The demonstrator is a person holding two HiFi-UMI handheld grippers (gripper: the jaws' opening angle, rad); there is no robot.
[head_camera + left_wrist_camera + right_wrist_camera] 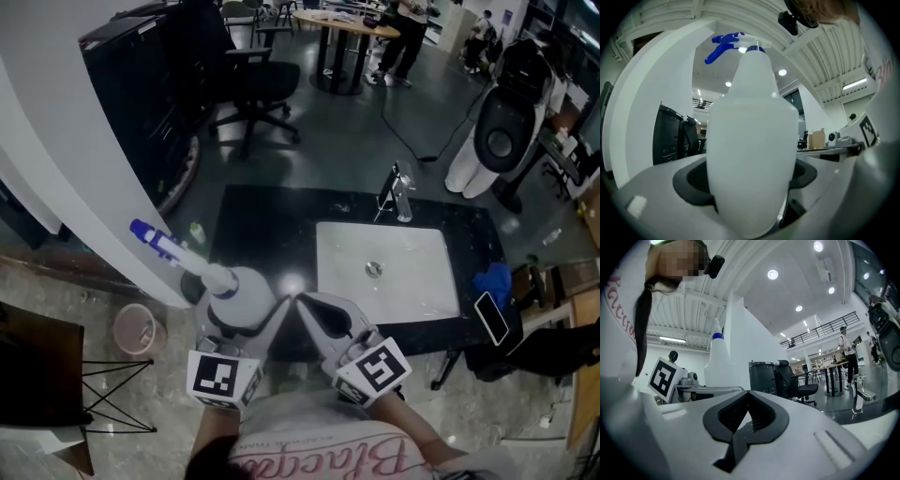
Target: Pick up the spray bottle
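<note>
Left tongs [239, 317]: mine, clamped on the white body of the spray bottle [223, 279]. I hold it over the near left edge of the black counter [251, 217], left of the sink [412, 281]. Blue trigger head [155, 241] points far-left. Right tongs [314, 317]: jaws together, empty, just right of the bottle.

- Left hand-held gripper [239, 314]: white moulded shell, jaws lined with dark grey pads [693, 183]. Just above the shirt [319, 459], left side.
- Right hand-held gripper [302, 305]: same white shell, ribbed pads. Above the shirt, right side.
- Left marker cube [223, 377], right marker cube [380, 367]: white faces, black square codes.
- Shirt: white, pink script lettering.
- Dark ponytail [643, 329] over the shirt.
- Black head camera [715, 266] above the shirt.
</note>
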